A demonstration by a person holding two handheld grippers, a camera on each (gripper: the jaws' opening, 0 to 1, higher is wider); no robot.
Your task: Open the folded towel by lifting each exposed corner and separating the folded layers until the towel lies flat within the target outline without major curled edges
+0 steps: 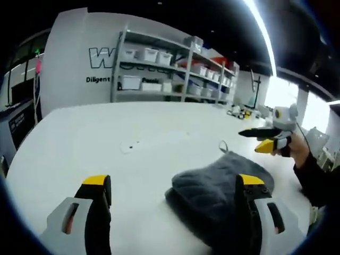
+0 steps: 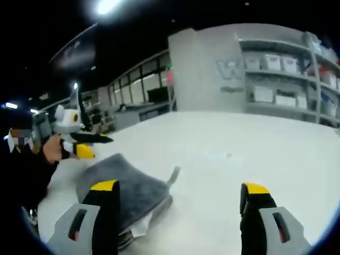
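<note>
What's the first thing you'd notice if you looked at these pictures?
A folded grey towel lying on a big white table, with a small loop sticking out of one corner. Two open grippers with yellow tips, the left gripper and the right gripper, point at it. Shelves of white bins stand behind.

On the table point(image 1: 106, 138) we see the folded towel point(image 1: 218, 188) lying toward the right of the left gripper view, partly behind the right jaw of the left gripper point(image 1: 175, 183). The right gripper point(image 1: 264, 139) hovers beyond the towel at that view's right. In the right gripper view, the towel point(image 2: 122, 183) lies at lower left, behind that gripper's left jaw. Shelves point(image 1: 175, 69) stand behind the table.
</note>
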